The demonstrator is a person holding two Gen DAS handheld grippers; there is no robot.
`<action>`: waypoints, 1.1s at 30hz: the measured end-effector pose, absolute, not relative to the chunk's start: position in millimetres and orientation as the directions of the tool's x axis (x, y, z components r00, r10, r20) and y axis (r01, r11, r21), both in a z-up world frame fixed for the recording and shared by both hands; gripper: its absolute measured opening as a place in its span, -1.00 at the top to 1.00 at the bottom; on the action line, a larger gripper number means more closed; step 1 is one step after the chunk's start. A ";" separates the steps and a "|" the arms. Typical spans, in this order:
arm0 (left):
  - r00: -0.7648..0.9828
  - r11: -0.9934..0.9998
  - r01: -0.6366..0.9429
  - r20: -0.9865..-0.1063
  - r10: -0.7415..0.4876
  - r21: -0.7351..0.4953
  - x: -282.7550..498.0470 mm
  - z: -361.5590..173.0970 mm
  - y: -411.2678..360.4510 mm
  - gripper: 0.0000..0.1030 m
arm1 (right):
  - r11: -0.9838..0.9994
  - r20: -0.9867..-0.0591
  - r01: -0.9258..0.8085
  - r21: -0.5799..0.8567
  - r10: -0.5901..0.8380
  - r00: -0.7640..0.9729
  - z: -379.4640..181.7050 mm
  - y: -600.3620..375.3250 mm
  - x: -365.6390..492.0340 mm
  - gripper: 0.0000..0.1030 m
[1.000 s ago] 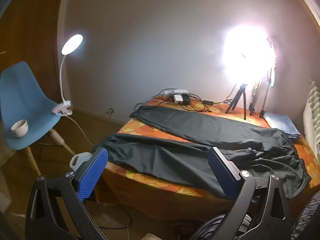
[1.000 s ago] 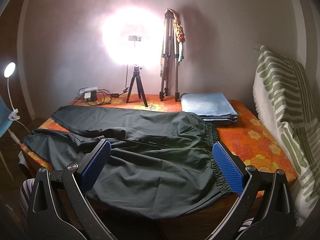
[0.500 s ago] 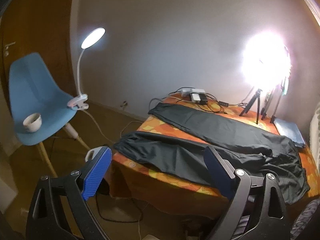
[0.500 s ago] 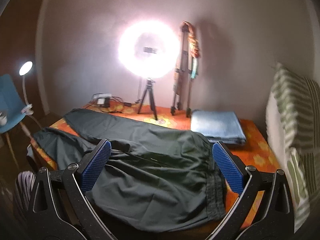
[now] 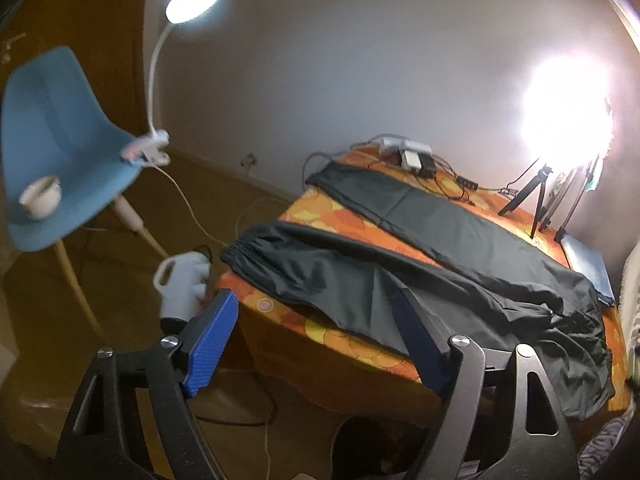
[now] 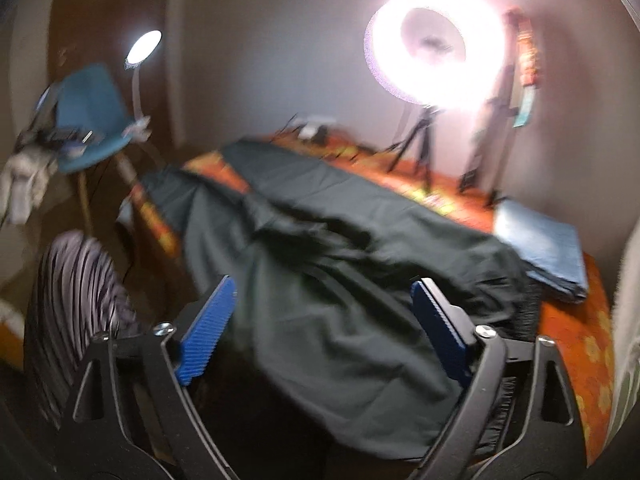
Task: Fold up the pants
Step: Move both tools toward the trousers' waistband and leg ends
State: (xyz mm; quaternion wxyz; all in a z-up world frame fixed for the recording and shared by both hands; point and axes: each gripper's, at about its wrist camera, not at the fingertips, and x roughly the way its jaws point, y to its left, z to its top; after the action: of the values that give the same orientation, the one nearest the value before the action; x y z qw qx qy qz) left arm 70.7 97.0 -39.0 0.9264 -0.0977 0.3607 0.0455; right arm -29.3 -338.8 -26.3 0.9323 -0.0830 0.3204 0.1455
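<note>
Two grippers hovering spread, holding nothing: left gripper (image 5: 314,336); right gripper (image 6: 324,328); dark green fabric pants (image 5: 460,264) lying unfolded, legs apart, on orange floral-covered table (image 5: 320,212); right view blurring.

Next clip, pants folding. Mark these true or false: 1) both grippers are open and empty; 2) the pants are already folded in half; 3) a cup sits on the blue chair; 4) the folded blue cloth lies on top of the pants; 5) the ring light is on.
1) True: the left gripper and right gripper are open and empty.
2) False: the pants lie spread out, legs apart.
3) True: a cup sits on the blue chair.
4) False: the blue cloth lies beside the waistband on the table.
5) True: the ring light glows.
</note>
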 end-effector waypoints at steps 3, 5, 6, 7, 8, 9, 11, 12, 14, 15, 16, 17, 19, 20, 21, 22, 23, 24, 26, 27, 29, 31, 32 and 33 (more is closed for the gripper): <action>0.708 0.971 -0.155 -0.706 -0.020 -0.183 89.8 -60.4 100.1 -0.46 | 0.908 -0.681 -0.408 -0.090 0.243 0.691 -52.2 -314.4 -25.5 -0.68; 0.690 0.968 -0.154 -0.722 -0.038 -0.198 98.9 -73.2 100.6 -0.44 | 0.884 -0.713 -0.455 -0.104 0.253 0.654 -68.5 -301.1 -24.9 -0.63; 0.682 0.968 -0.153 -0.730 -0.044 -0.201 103.3 -79.5 99.7 -0.42 | 0.873 -0.727 -0.475 -0.109 0.256 0.638 -76.6 -295.8 -25.3 -0.62; 0.672 0.968 -0.150 -0.739 -0.048 -0.199 107.9 -86.5 98.0 -0.41 | 0.862 -0.742 -0.494 -0.114 0.257 0.620 -85.6 -290.1 -25.1 -0.62; 0.661 0.970 -0.145 -0.748 -0.054 -0.197 111.9 -92.8 96.1 -0.38 | 0.855 -0.753 -0.506 -0.116 0.256 0.606 -91.9 -286.6 -23.9 -0.61; 0.651 0.971 -0.139 -0.757 -0.059 -0.196 115.0 -98.5 94.5 -0.35 | 0.848 -0.766 -0.517 -0.118 0.253 0.590 -100.1 -282.5 -22.1 -0.61; 0.637 0.973 -0.129 -0.768 -0.068 -0.193 120.6 -107.5 93.9 -0.34 | 0.837 -0.789 -0.534 -0.117 0.248 0.562 -114.3 -276.3 -19.7 -0.61; 0.632 0.975 -0.123 -0.772 -0.068 -0.187 123.5 -110.9 93.2 -0.33 | 0.834 -0.797 -0.539 -0.117 0.245 0.552 -118.7 -275.3 -18.7 -0.61; 0.623 0.977 -0.117 -0.779 -0.066 -0.176 128.8 -115.4 91.6 -0.33 | 0.825 -0.813 -0.551 -0.124 0.234 0.533 -130.3 -271.0 -16.3 -0.61; 0.621 0.977 -0.116 -0.781 -0.067 -0.176 130.3 -117.0 91.8 -0.33 | 0.821 -0.820 -0.556 -0.130 0.226 0.526 -133.9 -269.3 -13.6 -0.61; 0.619 0.977 -0.115 -0.782 -0.072 -0.180 132.5 -118.4 92.0 -0.33 | 0.816 -0.825 -0.561 -0.140 0.217 0.521 -137.9 -267.7 -12.7 -0.61; 0.619 0.977 -0.114 -0.782 -0.072 -0.181 134.5 -119.7 91.7 -0.33 | 0.811 -0.829 -0.564 -0.155 0.205 0.521 -141.8 -266.4 -11.3 -0.61; 0.618 0.979 -0.110 -0.783 -0.069 -0.173 137.1 -120.4 91.7 -0.33 | 0.802 -0.835 -0.567 -0.188 0.174 0.522 -149.7 -265.2 -7.3 -0.61; 0.619 0.980 -0.108 -0.783 -0.066 -0.167 139.1 -121.1 91.8 -0.33 | 0.798 -0.837 -0.566 -0.205 0.156 0.524 -153.4 -264.7 -5.4 -0.61; 0.618 0.981 -0.105 -0.784 -0.062 -0.161 140.8 -121.4 92.0 -0.32 | 0.795 -0.839 -0.565 -0.220 0.142 0.525 -155.6 -263.6 -5.2 -0.61; 0.617 0.982 -0.106 -0.785 -0.059 -0.158 142.7 -122.1 93.3 -0.32 | 0.791 -0.840 -0.566 -0.233 0.129 0.527 -158.7 -263.0 -3.5 -0.61; 0.615 0.982 -0.108 -0.786 -0.057 -0.155 144.4 -122.9 94.5 -0.31 | 0.787 -0.840 -0.567 -0.243 0.121 0.528 -160.3 -262.9 -1.8 -0.61; 0.612 0.982 -0.115 -0.789 -0.051 -0.153 146.4 -124.0 97.4 -0.31 | 0.783 -0.840 -0.568 -0.255 0.112 0.531 -161.9 -262.6 -1.1 -0.58; 0.609 0.980 -0.130 -0.792 -0.040 -0.149 149.0 -126.1 103.3 -0.31 | 0.775 -0.841 -0.570 -0.274 0.095 0.533 -164.1 -261.2 -0.1 -0.37; 0.609 0.979 -0.140 -0.793 -0.033 -0.149 150.1 -126.3 107.5 -0.31 | 0.771 -0.844 -0.572 -0.279 0.088 0.530 -165.0 -260.9 0.9 -0.21; 0.611 0.977 -0.157 -0.792 -0.020 -0.146 151.6 -126.1 115.1 -0.31 | 0.771 -0.851 -0.576 -0.271 0.087 0.517 -164.6 -261.7 3.3 0.06; 0.612 0.975 -0.173 -0.791 -0.002 -0.137 153.0 -125.9 123.2 -0.31 | 0.778 -0.861 -0.576 -0.252 0.092 0.501 -162.0 -264.2 7.1 0.37; 0.612 0.975 -0.182 -0.791 0.009 -0.130 154.0 -126.2 127.7 -0.31 | 0.783 -0.864 -0.573 -0.241 0.095 0.494 -160.0 -266.2 9.6 0.52; 0.611 0.974 -0.192 -0.791 0.021 -0.122 154.9 -126.6 132.4 -0.31 | 0.786 -0.869 -0.577 -0.222 0.109 0.483 -157.9 -268.5 11.5 0.54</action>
State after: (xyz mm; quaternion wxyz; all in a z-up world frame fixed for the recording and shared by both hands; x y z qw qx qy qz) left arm 154.9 132.4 -126.6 0.8923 -0.0979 0.4367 0.0597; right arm 11.5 -268.5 -157.9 0.8234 -0.2522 0.4637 0.2081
